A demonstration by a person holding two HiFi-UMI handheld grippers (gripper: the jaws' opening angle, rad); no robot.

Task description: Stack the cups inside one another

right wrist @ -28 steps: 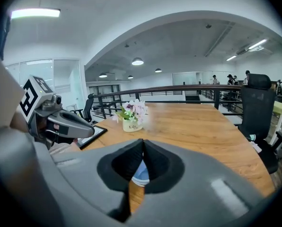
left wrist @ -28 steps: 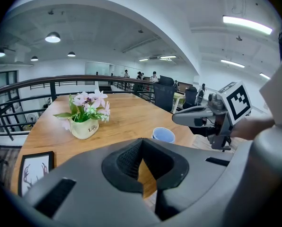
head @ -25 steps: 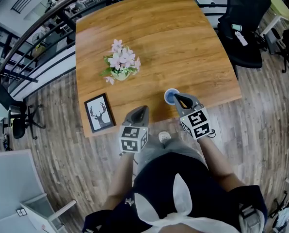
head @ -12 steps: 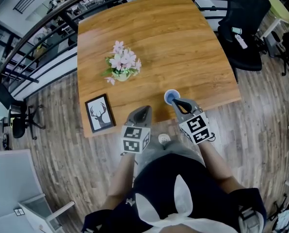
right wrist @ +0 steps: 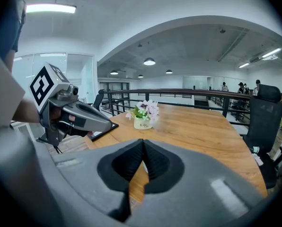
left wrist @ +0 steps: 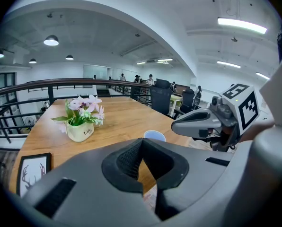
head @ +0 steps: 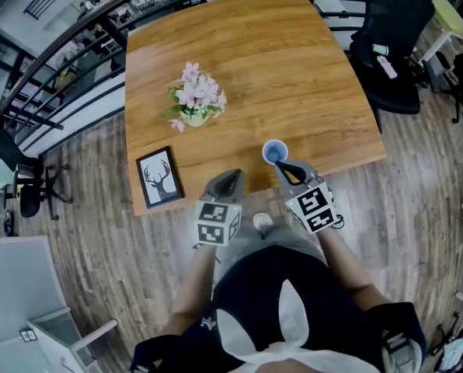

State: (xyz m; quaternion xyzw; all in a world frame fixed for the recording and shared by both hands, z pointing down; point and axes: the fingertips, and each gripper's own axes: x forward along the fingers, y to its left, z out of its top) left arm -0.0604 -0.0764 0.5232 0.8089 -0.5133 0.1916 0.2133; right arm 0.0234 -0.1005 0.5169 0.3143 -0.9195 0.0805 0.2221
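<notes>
standing just beyond the right gripper (head: 284, 162) jaws is the cup (head: 274, 152).

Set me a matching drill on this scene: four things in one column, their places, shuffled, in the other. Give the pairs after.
Things
1. cup
2. flowers
3. frame
4. chair

Places
A. on the floor, off the right side of the table
B. at the table's near left corner
C. by the table's near edge, right of middle
D. on the table's left half, further in

Pairs: 1-C, 2-D, 3-B, 4-A
</notes>
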